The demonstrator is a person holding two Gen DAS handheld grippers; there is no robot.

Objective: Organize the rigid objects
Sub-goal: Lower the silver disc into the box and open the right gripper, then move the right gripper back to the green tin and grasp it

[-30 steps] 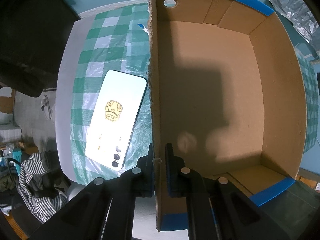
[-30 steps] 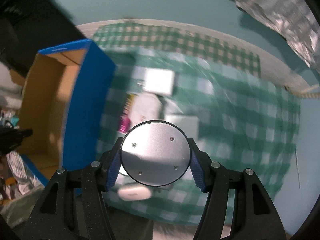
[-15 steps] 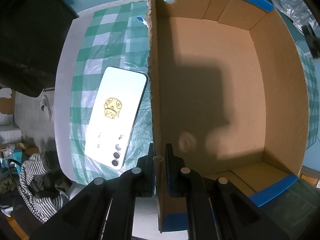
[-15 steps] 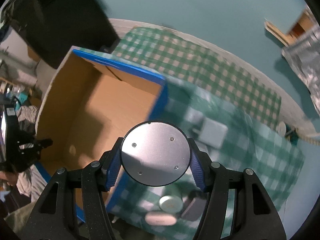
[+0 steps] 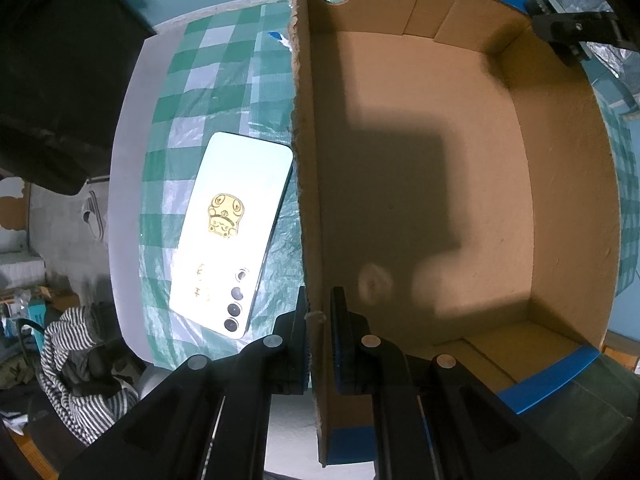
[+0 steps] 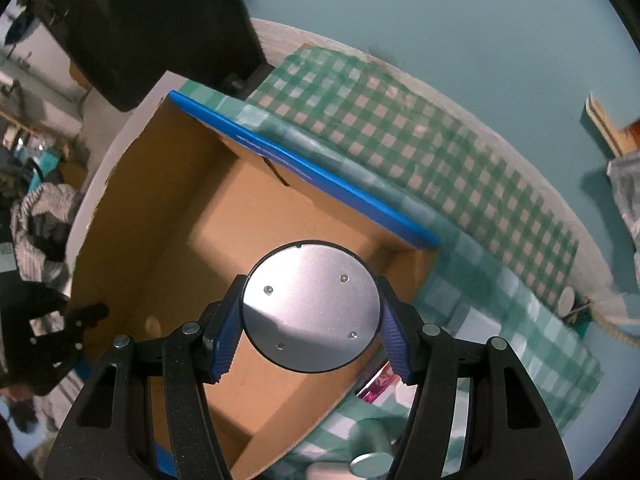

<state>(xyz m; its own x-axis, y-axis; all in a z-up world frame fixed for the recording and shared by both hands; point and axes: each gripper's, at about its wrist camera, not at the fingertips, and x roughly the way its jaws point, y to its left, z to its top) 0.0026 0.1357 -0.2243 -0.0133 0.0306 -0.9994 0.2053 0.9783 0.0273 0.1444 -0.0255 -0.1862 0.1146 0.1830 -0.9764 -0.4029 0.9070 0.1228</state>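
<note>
An open cardboard box [image 5: 560,168] with blue edges stands on the green checked tablecloth; its floor is bare. My left gripper [image 5: 319,316] is shut on the box's near left wall [image 5: 306,200], one finger inside and one outside. In the right wrist view, my right gripper [image 6: 311,320] is shut on a round silver disc [image 6: 310,306] with small screws, held above the box [image 6: 168,240] interior near its right wall. The right gripper also shows at the top right of the left wrist view [image 5: 576,30], over the box's far corner.
A white phone [image 5: 234,232], back side up with a gold sticker, lies on the cloth just left of the box. A pink packet [image 6: 378,386], a round lid [image 6: 370,464] and a pale object lie on the cloth right of the box. Dark furniture [image 6: 152,20] stands behind.
My right gripper has carried the disc leftward from above the loose items on the cloth to above the box interior, rolling as it went. The left gripper and box stayed still.
</note>
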